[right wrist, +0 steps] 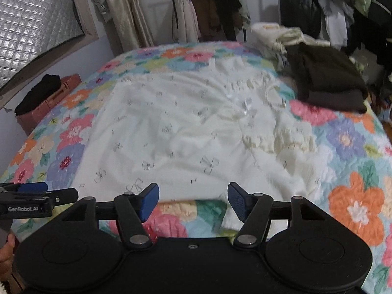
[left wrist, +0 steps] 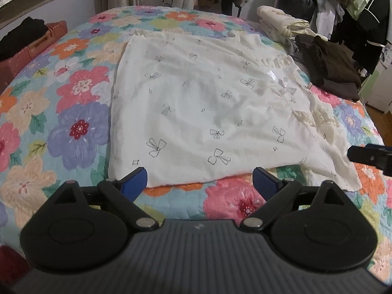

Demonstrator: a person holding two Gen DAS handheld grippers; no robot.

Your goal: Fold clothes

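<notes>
A white garment with small black bow prints (left wrist: 196,103) lies spread flat on the floral quilt (left wrist: 73,127); it also shows in the right wrist view (right wrist: 186,132), with ruffled trim toward its right side. My left gripper (left wrist: 200,180) is open and empty, its blue pads just at the garment's near hem. My right gripper (right wrist: 193,199) is open and empty, hovering over the near hem at the garment's right corner. The right gripper shows at the right edge of the left wrist view (left wrist: 367,158); the left gripper shows at the left edge of the right wrist view (right wrist: 31,196).
A folded dark brown garment (left wrist: 330,68) and a cream pile (left wrist: 281,22) sit at the bed's far right. A reddish case with black cloth on it (left wrist: 31,41) stands left of the bed. Hanging clothes (right wrist: 215,7) line the back wall.
</notes>
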